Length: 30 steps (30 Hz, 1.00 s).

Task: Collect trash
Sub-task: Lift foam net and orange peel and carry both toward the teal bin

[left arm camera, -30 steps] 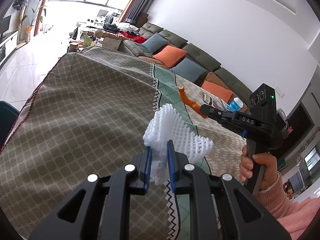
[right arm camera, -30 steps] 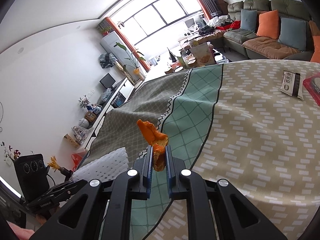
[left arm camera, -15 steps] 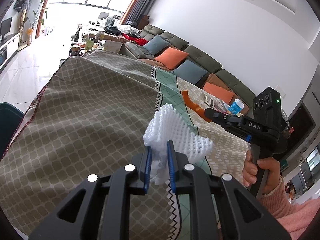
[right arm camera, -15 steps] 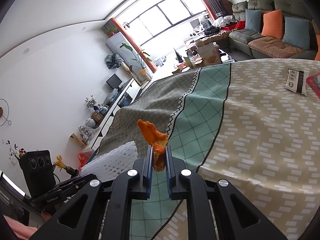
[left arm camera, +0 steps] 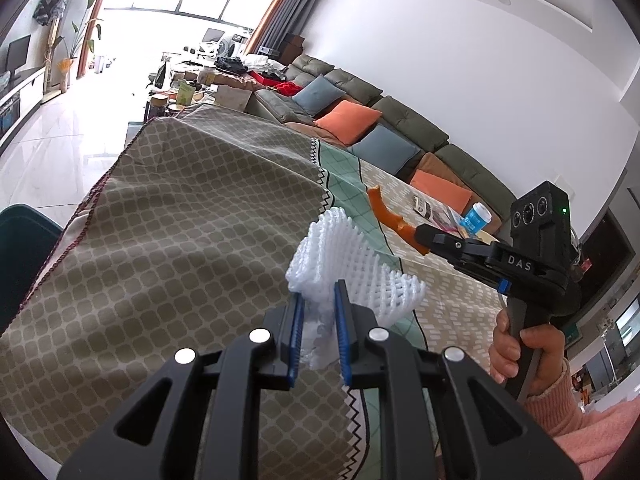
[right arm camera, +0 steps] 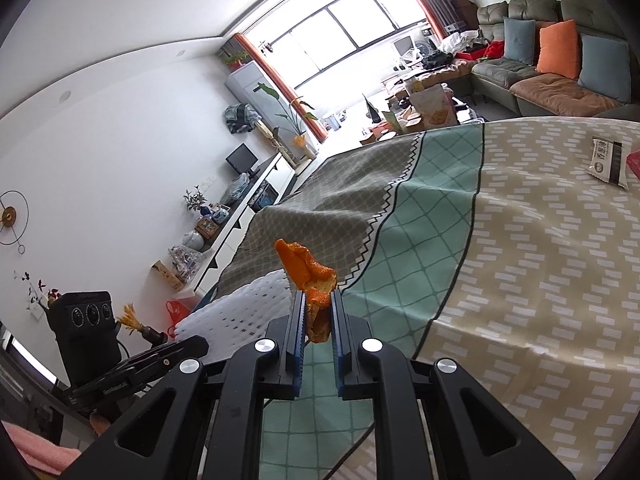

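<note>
My left gripper is shut on a white foam fruit net, which sticks up and fans out to the right above the patterned tablecloth. My right gripper is shut on a piece of orange peel, held above the green band of the cloth. In the left wrist view the right gripper shows at the right, the orange peel poking from its tip, a hand around its handle. The foam net also shows left in the right wrist view.
A snack wrapper lies on the beige part of the cloth at far right. A blue-capped bottle and another wrapper sit beyond the right gripper. A teal chair back stands at the table's left edge. Sofa behind.
Both views have drifted slightly; the right gripper with the peel sits a little lower and further right in the left wrist view. Both grips are unchanged.
</note>
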Motion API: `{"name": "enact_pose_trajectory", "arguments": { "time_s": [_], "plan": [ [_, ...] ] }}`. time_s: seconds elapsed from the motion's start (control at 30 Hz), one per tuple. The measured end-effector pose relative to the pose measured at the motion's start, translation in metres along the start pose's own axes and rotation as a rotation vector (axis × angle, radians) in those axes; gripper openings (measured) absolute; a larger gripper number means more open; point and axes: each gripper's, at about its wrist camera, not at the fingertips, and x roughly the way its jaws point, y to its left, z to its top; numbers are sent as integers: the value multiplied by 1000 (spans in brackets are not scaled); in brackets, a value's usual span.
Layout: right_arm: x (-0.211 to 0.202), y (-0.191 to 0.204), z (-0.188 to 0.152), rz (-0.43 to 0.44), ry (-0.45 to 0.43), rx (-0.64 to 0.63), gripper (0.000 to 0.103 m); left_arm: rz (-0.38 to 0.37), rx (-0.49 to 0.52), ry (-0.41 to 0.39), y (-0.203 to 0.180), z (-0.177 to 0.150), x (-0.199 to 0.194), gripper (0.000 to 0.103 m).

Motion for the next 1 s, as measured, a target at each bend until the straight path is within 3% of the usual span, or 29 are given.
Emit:
{"name": "enact_pose_trajectory", "arguments": {
  "time_s": [1.0],
  "plan": [
    [9, 23, -5, 48, 21, -31, 12, 24, -6, -33, 6, -1, -23, 16]
  ]
}}
